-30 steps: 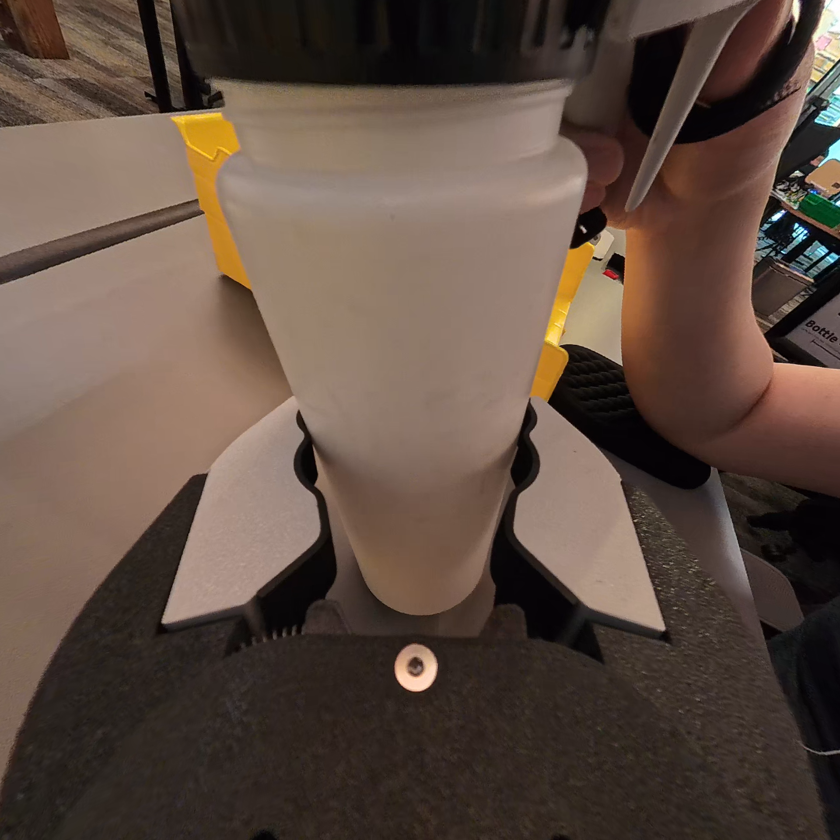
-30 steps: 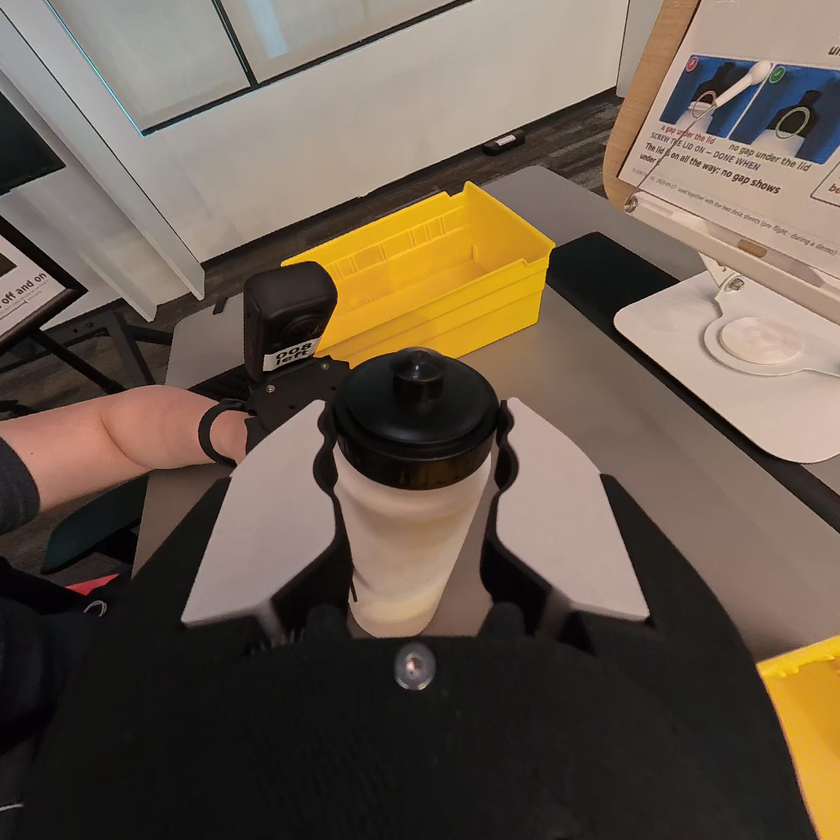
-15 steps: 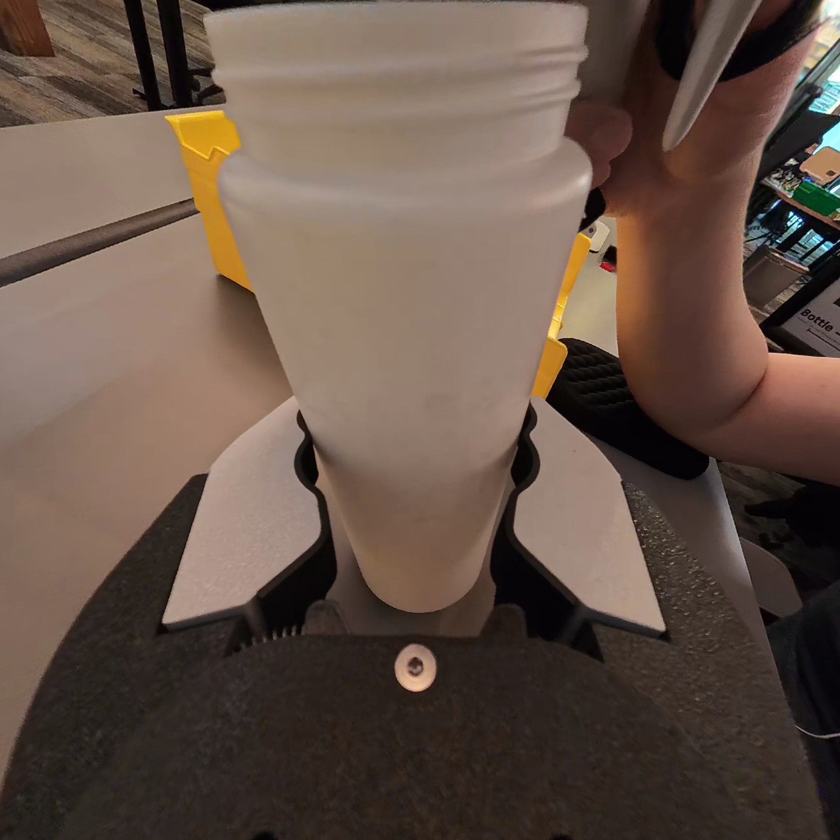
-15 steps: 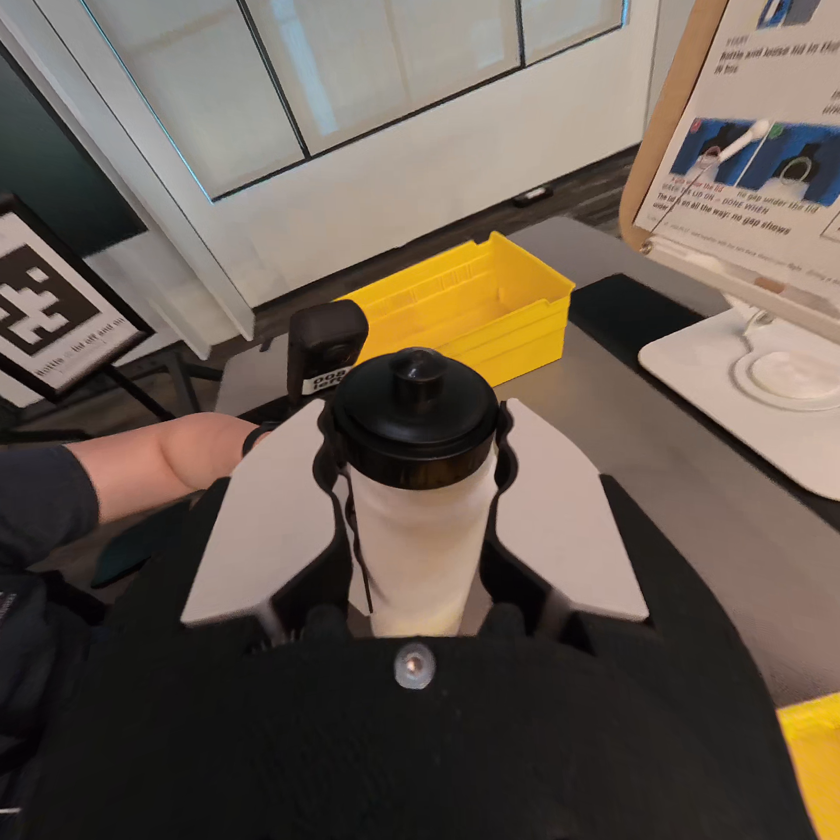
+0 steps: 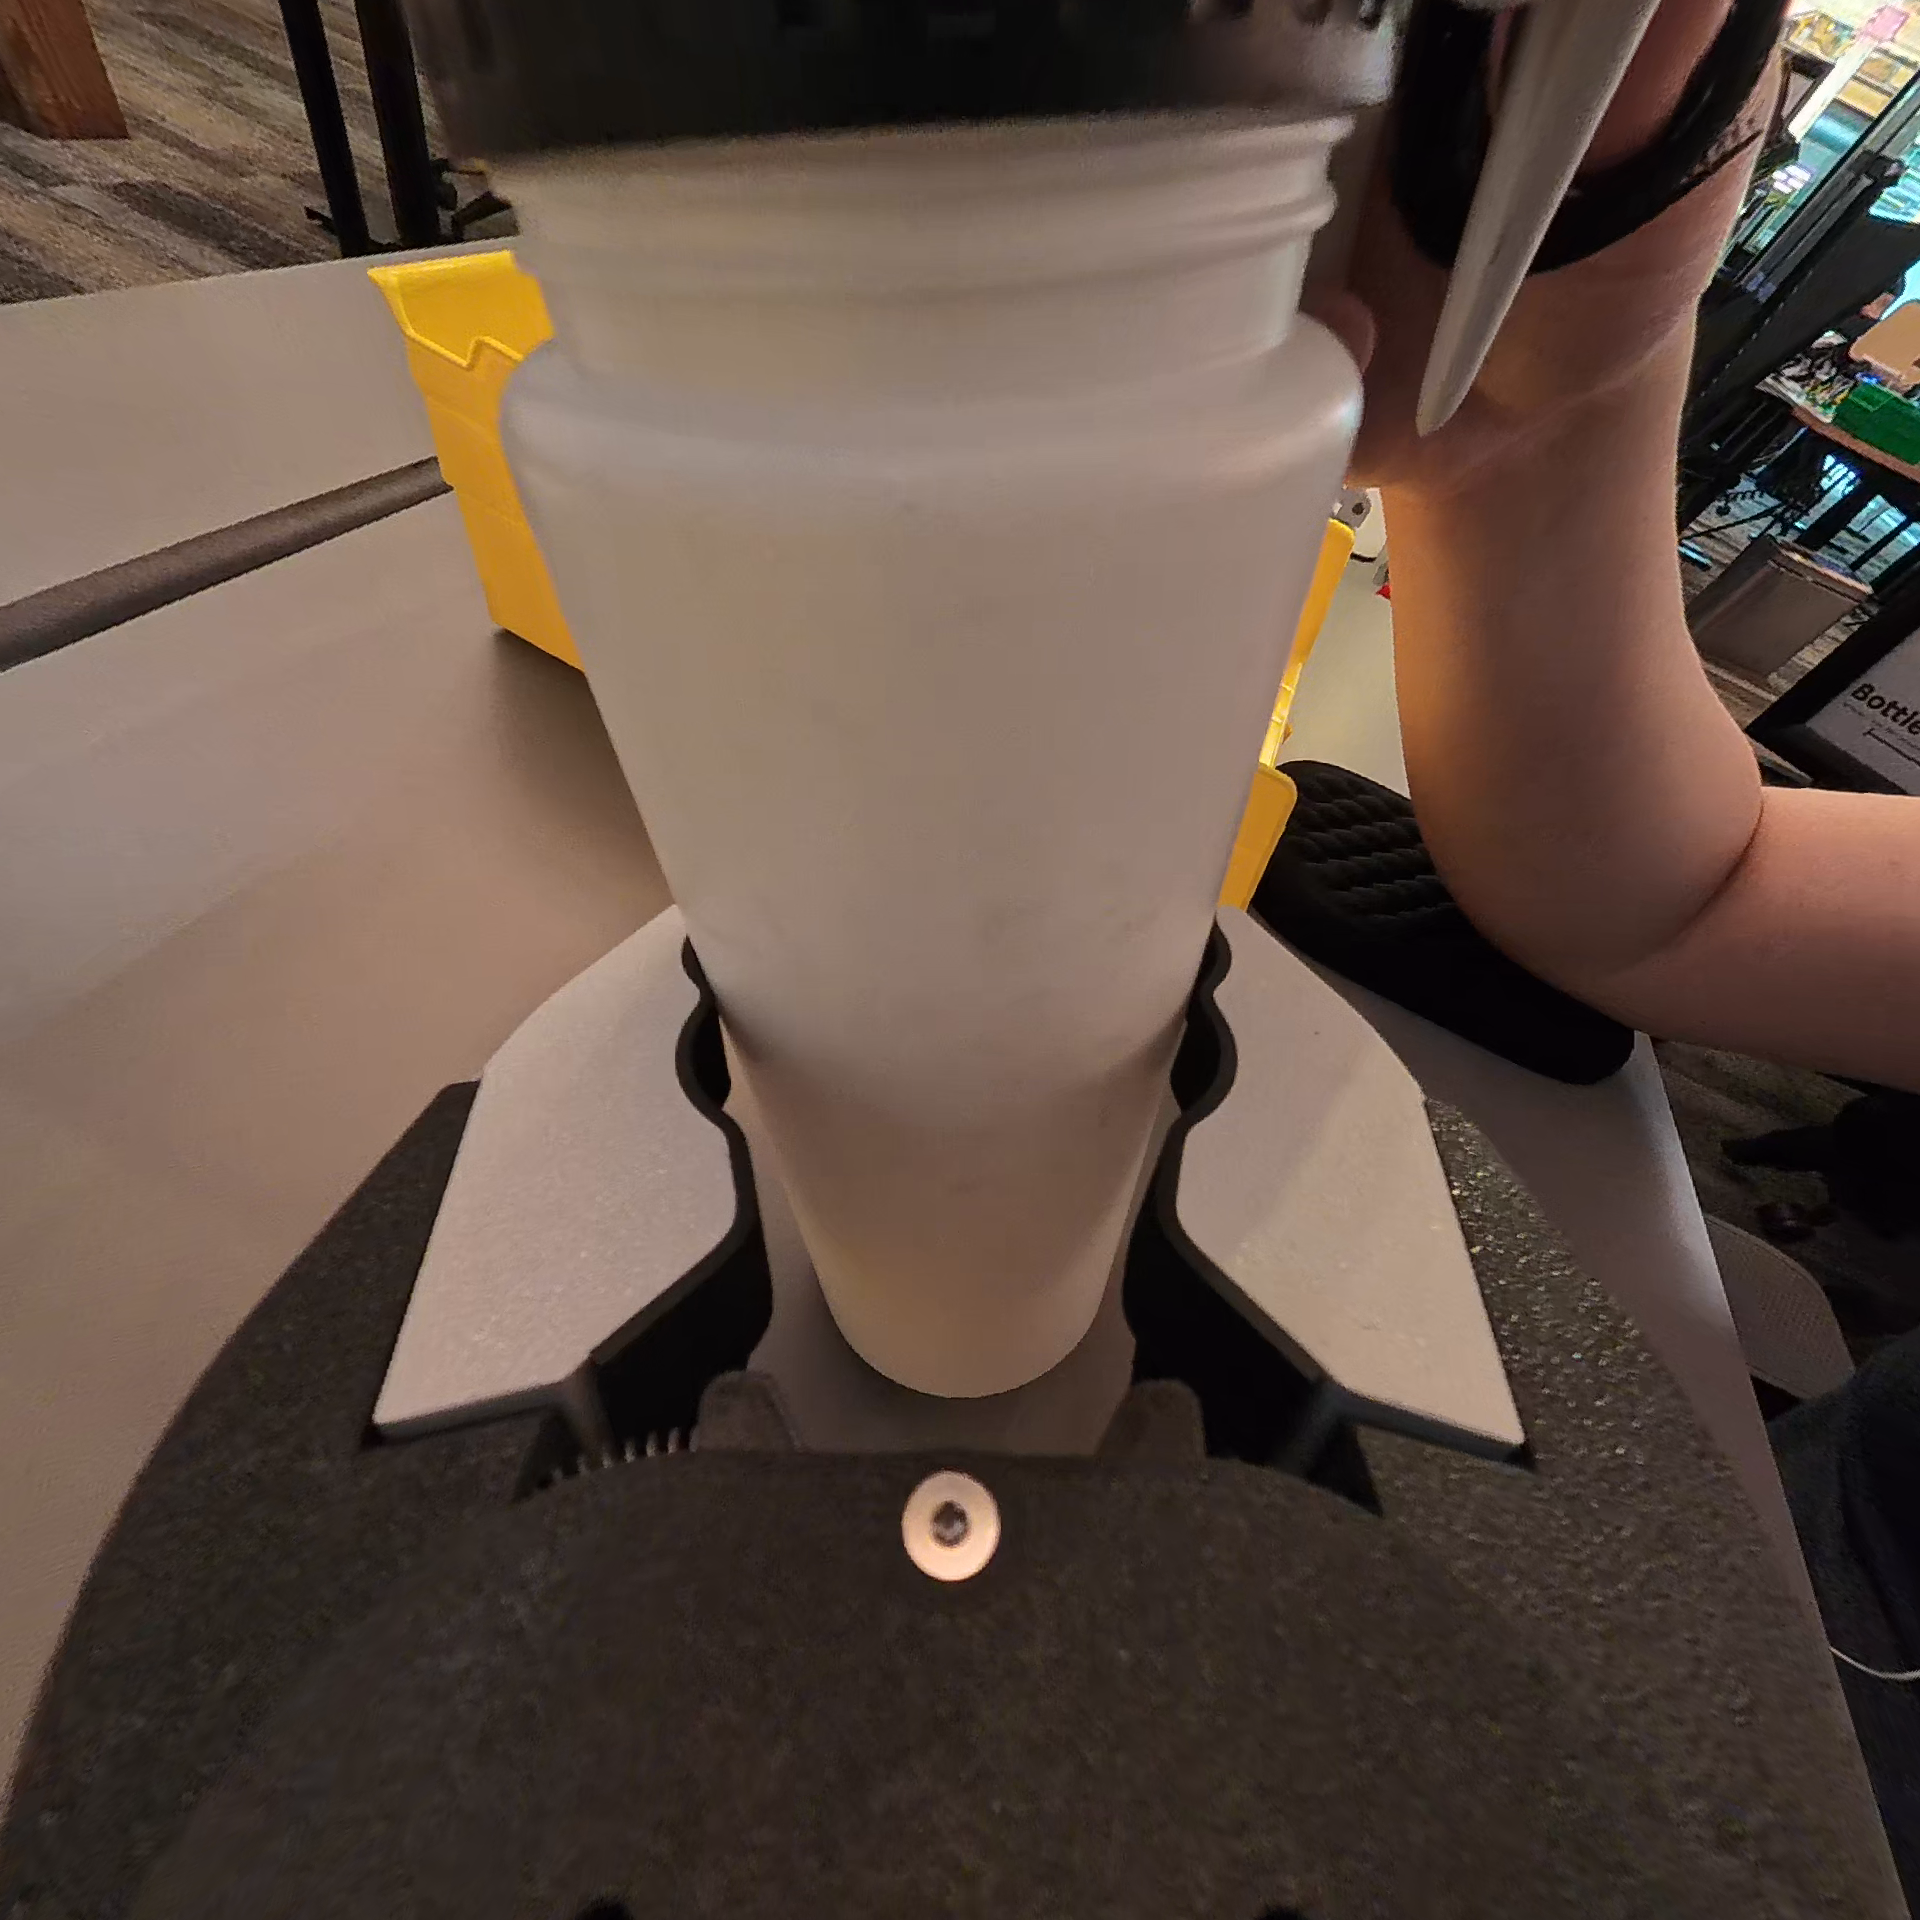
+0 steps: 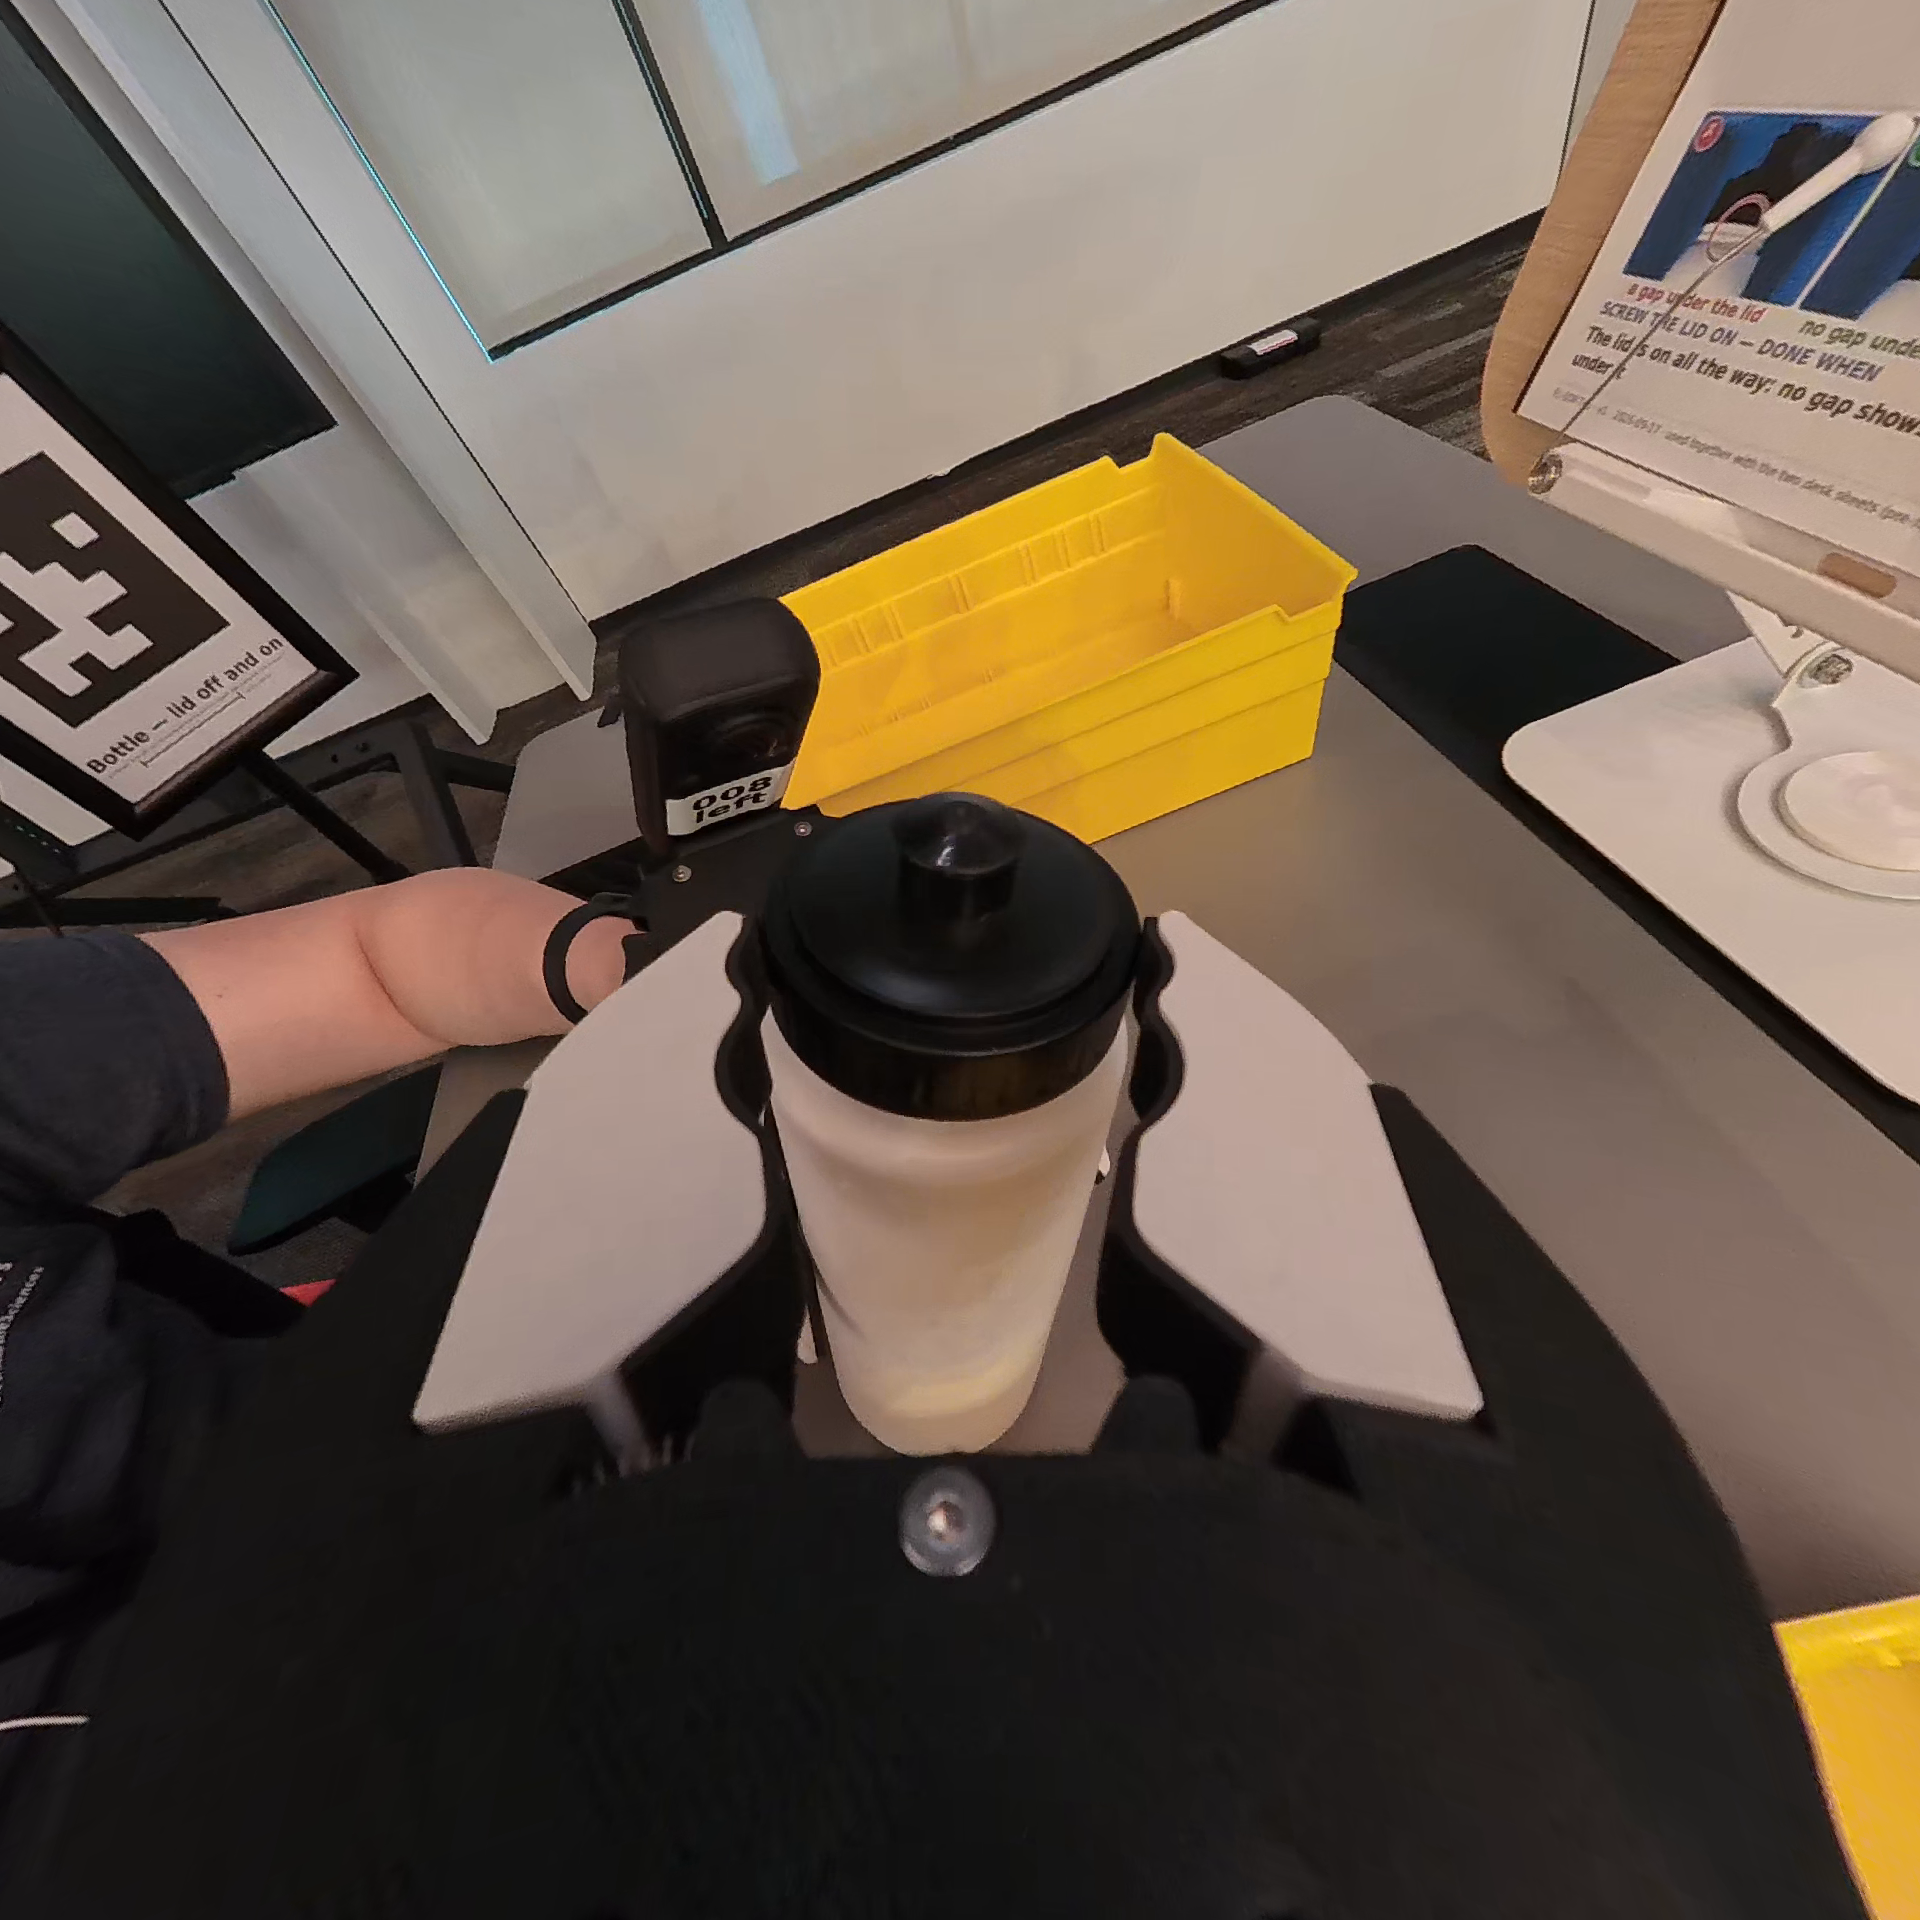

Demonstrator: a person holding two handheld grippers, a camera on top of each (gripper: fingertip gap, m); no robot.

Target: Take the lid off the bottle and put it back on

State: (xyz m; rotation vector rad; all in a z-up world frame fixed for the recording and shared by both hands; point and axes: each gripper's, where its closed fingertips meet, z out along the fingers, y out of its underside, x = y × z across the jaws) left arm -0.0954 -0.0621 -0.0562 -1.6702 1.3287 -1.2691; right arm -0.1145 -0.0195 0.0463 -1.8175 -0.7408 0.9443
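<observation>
Left gripper (image 5: 951, 997) clamped on white bottle (image 5: 935, 727), low on body; bottle upright on grey table (image 5: 260, 831), dead centre of my view. Right gripper (image 6: 943, 997) closed on black lid (image 6: 951, 966), lid at 12 o'clock of bottle, sitting on neck with thread band showing beneath, so I judge it not seated. Yellow bin (image 6: 1091, 665) at 12 o'clock beyond. To do step well: keep lid level, axis over neck, press lightly, turn until gap under rim closes; left holds firm, no twisting.
</observation>
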